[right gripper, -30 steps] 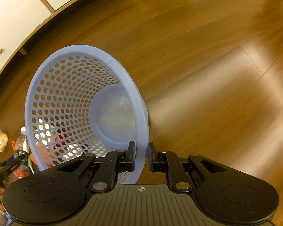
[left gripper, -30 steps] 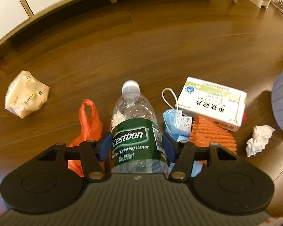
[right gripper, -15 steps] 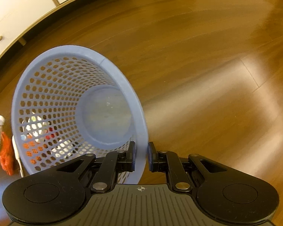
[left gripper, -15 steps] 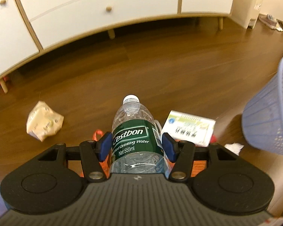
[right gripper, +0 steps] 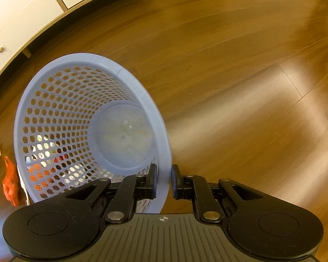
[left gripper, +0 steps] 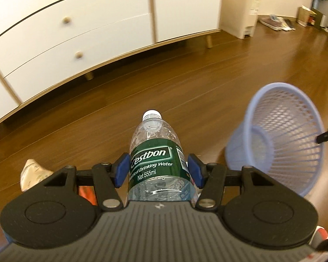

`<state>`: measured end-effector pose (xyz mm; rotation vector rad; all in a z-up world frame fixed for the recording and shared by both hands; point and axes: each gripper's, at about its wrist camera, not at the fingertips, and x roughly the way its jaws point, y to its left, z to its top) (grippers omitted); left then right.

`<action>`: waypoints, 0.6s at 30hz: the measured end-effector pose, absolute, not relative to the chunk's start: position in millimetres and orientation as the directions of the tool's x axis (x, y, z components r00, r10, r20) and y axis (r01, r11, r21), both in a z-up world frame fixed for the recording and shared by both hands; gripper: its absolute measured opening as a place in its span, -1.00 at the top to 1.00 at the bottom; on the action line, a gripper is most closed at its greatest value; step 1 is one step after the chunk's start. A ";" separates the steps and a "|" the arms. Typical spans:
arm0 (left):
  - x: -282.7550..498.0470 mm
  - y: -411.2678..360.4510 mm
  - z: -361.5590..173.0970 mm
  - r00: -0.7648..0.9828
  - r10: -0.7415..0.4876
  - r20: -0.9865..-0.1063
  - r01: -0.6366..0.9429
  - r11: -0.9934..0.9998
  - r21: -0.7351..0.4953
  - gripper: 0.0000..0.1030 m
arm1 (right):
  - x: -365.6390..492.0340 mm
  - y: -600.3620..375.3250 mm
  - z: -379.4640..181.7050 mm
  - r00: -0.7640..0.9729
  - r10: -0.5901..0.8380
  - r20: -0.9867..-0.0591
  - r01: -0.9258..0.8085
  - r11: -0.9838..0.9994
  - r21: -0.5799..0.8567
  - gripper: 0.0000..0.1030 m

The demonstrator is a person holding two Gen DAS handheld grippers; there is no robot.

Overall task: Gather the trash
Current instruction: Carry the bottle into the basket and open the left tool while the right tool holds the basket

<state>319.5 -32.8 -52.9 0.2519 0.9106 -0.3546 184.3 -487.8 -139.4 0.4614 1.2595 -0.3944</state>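
Left wrist view shows the left hand-held gripper (left gripper: 158,172) squeezing the water bottle (left gripper: 156,152) up off the floor, left of the tipped basket (left gripper: 295,135) whose rim the right hand-held gripper (right gripper: 164,181) pinches, so a bad aim could miss.

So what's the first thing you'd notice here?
The clear plastic water bottle with a green label, gripped dead centre in the left tongs above the brown wooden floor. Next, the pale blue plastic mesh basket, tipped up and empty, its rim pinched by the right tongs.
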 end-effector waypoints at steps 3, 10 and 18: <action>318.7 -52.2 -45.8 0.545 -0.213 -0.811 0.430 0.901 0.053 -0.03 | 186.3 -490.0 -144.3 0.252 -0.034 -0.967 0.529 0.842 0.108 0.82; 315.4 -83.6 -37.1 0.533 -0.253 -0.808 0.478 0.877 0.041 -0.03 | 173.3 -481.5 -142.4 0.249 -0.018 -0.968 0.557 0.820 0.128 0.82; 306.7 -111.3 -33.7 0.498 -0.316 -0.808 0.551 0.835 0.013 -0.03 | 158.6 -469.8 -131.5 0.253 -0.011 -0.967 0.568 0.811 0.140 0.82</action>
